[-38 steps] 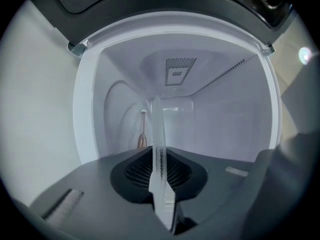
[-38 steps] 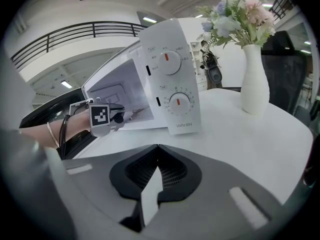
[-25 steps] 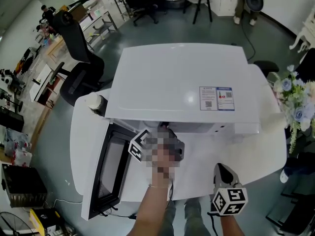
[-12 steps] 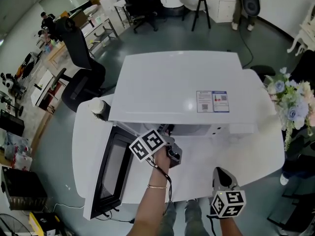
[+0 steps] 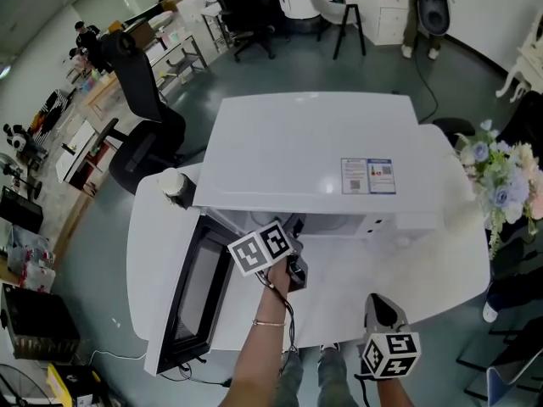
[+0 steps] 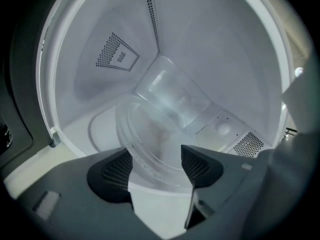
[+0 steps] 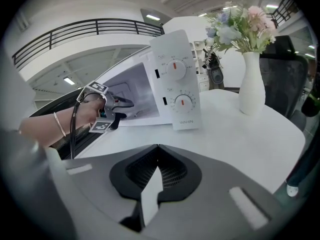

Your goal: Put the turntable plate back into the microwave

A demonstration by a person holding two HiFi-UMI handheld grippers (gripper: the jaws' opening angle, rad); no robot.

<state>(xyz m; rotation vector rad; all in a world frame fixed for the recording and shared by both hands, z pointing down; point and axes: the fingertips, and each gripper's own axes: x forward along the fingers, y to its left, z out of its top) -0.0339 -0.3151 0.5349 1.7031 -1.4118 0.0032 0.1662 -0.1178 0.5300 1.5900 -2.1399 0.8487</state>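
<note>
The clear glass turntable plate (image 6: 150,134) lies inside the white cavity of the microwave (image 5: 314,155); its near rim sits between my left jaws. My left gripper (image 6: 157,169) reaches in through the microwave's mouth. Its jaws have just been opening and now stand wide, the pads (image 6: 117,171) apart from the glass. In the head view the left gripper (image 5: 291,253) sits at the opening beside the open door (image 5: 191,291). My right gripper (image 5: 382,312) rests low over the white table, shut and holding nothing; the right gripper view shows the jaws closed (image 7: 157,171).
The microwave's control panel with two knobs (image 7: 176,86) faces the right gripper. A white vase of flowers (image 7: 251,81) stands at the table's right edge. A small round whitish object (image 5: 174,185) sits left of the microwave. Office chairs stand on the floor beyond the table.
The left gripper has rolled at the microwave's mouth, turning its marker cube more upward. The right gripper has stayed in place.
</note>
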